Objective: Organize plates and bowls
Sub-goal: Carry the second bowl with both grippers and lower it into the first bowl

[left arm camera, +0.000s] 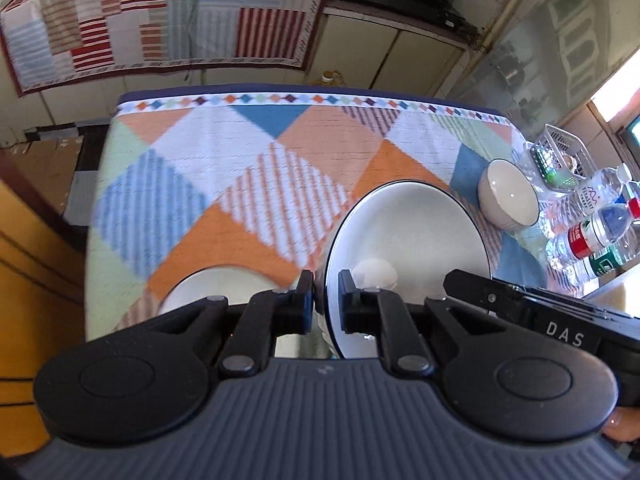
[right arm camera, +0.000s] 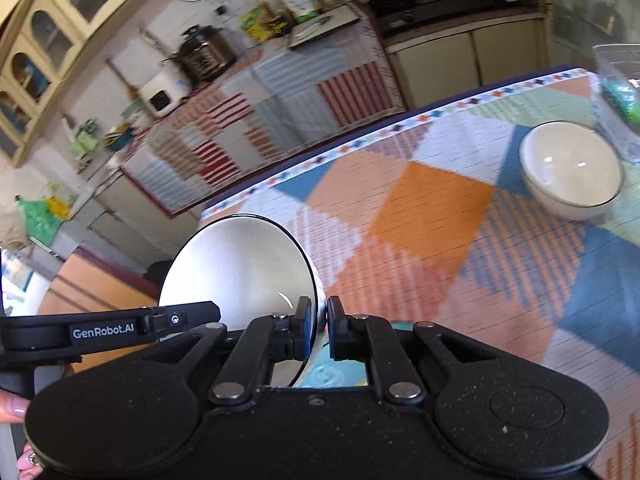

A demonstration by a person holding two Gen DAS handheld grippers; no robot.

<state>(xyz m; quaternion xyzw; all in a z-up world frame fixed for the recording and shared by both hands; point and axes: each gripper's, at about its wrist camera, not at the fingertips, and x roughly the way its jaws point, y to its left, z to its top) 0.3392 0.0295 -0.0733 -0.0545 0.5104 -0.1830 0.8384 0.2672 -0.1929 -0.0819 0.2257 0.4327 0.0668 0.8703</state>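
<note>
My left gripper [left arm camera: 325, 298] is shut on the rim of a white dish with a dark rim [left arm camera: 408, 240], held tilted on edge above the table. Another white dish [left arm camera: 216, 286] lies on the tablecloth just behind my left fingers, partly hidden. A white bowl [left arm camera: 509, 198] stands upright at the table's right side; it also shows in the right wrist view [right arm camera: 572, 170]. My right gripper [right arm camera: 320, 322] is shut on the rim of a white dish with a dark rim [right arm camera: 240, 268], tilted on edge. The other gripper's body shows in each view.
The table carries a patterned cloth of orange, blue and white diamonds [left arm camera: 256, 184]. Several water bottles [left arm camera: 600, 220] and a plastic basket [left arm camera: 560, 156] crowd the right edge. A clear container [right arm camera: 618, 92] stands behind the bowl. A cloth-covered counter [left arm camera: 160, 20] lies beyond the table.
</note>
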